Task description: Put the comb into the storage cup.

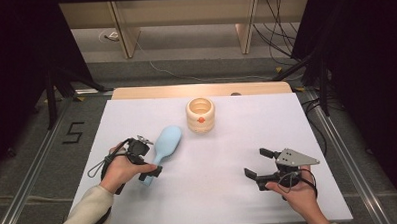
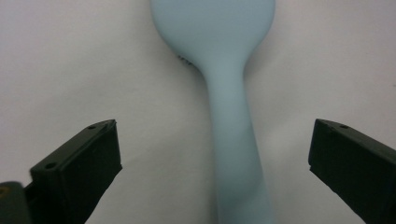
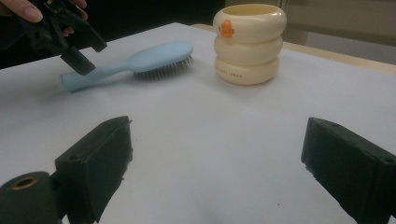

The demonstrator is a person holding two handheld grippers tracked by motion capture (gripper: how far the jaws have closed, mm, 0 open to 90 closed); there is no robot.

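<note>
I am holding 2 grippers over 1 white table (image 1: 209, 191). My left gripper (image 1: 149, 161) is hovering over the handle of the 1 light blue hairbrush (image 1: 163, 145), jaws standing wide apart on either side of the handle without pressing on it. The brush is lying bristles down on the table's left half, its head pointing toward the 1 cream ringed cup (image 1: 200, 114) near the far edge. My right gripper (image 1: 258, 165) is sitting well apart on the right, jaws spread with nothing between them.
</note>
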